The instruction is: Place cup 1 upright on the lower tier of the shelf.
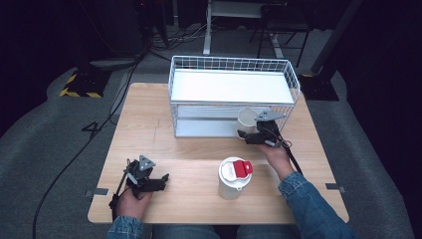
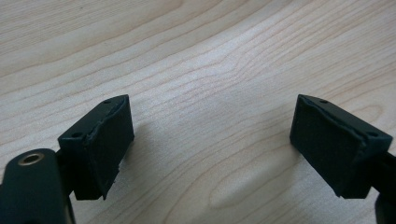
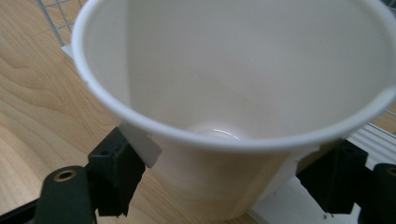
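Observation:
My right gripper [image 1: 247, 130] is shut on a white paper cup [image 1: 246, 118], held tilted just in front of the lower shelf of a white wire basket [image 1: 234, 64]. In the right gripper view the cup [image 3: 233, 84] is empty, its mouth faces the camera, and my right gripper [image 3: 229, 184] presses both pads on its lower sides. My left gripper [image 1: 163, 181] rests low over the table's near left, jaws pointing right. In the left gripper view, the left gripper [image 2: 210, 149] stands open over bare wood with nothing between the pads.
A second white cup with a white-and-red lid [image 1: 232, 178] stands upright at the near middle of the wooden table [image 1: 149, 129]. The two-level wire basket has a white top tray [image 1: 229, 87]. Cables trail on the floor at the left.

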Demonstrator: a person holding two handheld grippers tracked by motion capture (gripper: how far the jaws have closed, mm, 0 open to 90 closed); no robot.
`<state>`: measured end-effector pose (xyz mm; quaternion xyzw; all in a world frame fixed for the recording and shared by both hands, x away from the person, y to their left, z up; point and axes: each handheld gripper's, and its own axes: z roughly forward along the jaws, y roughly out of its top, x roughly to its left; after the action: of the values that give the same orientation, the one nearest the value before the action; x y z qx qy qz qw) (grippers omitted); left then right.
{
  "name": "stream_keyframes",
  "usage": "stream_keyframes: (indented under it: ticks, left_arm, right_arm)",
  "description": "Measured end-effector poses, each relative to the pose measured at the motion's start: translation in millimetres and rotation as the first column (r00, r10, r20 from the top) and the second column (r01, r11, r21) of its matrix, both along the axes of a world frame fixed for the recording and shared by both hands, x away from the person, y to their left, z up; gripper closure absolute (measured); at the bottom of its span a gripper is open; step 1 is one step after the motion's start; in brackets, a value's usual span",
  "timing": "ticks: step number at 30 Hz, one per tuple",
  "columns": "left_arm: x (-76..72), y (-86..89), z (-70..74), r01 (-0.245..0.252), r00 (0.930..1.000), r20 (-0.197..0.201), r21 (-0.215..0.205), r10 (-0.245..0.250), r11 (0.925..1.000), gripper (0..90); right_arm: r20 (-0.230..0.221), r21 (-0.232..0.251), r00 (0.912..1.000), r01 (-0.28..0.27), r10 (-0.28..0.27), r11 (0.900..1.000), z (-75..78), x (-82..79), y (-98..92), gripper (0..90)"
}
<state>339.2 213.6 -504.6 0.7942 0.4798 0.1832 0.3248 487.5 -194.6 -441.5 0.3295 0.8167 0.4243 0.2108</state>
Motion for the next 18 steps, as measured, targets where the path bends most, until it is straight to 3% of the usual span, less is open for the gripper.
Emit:
stream_keyframes:
  ticks: [18]
  left_arm:
    - [0.1, 0.0, 0.1, 0.000, 1.0000, 0.000, 0.000, 0.000, 1.0000, 14.0]
  right_arm:
    - [0.029, 0.018, 0.9972, 0.068, -0.069, 0.997, -15.4, 19.8, 10.3, 23.4]
